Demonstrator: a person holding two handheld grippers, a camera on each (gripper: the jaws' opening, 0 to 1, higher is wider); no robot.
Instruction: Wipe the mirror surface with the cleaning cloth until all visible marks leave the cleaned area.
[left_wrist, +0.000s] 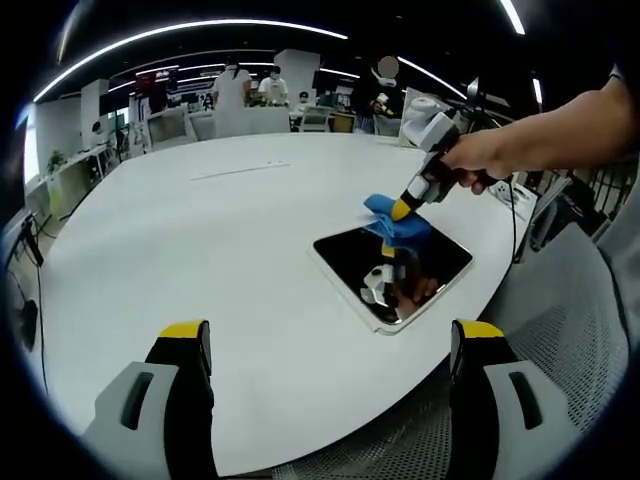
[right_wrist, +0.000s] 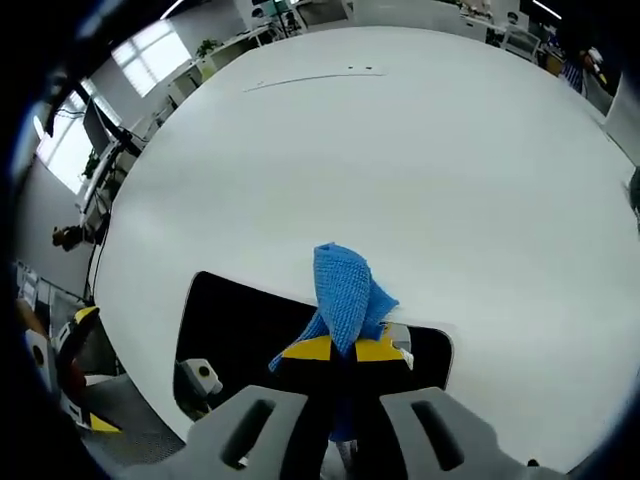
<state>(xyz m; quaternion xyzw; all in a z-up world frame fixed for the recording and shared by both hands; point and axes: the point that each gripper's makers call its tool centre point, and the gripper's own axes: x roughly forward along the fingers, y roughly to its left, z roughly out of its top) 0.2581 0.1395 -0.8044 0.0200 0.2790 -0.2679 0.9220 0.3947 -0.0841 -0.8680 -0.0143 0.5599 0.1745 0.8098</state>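
Left gripper view: right gripper (left_wrist: 404, 209) pins blue cloth (left_wrist: 394, 217) on mirror (left_wrist: 410, 280) far edge, at 2 o'clock on white table (left_wrist: 200, 260). Left gripper (left_wrist: 330, 345) spread wide, idle, near table edge. Right gripper view: jaws clamped on cloth (right_wrist: 345, 290). Press flat, overlap strokes toward near edge, keep mirror (right_wrist: 240, 320) from sliding.

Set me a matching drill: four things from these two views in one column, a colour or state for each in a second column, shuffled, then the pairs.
Things:
1. cloth
2. mirror
3. table
4. left gripper

Colours or states:
A. white, round-edged
B. open, holding nothing
C. blue, pinched in the right gripper
D. dark and reflective, lying flat near the table's edge

Pairs: 1-C, 2-D, 3-A, 4-B
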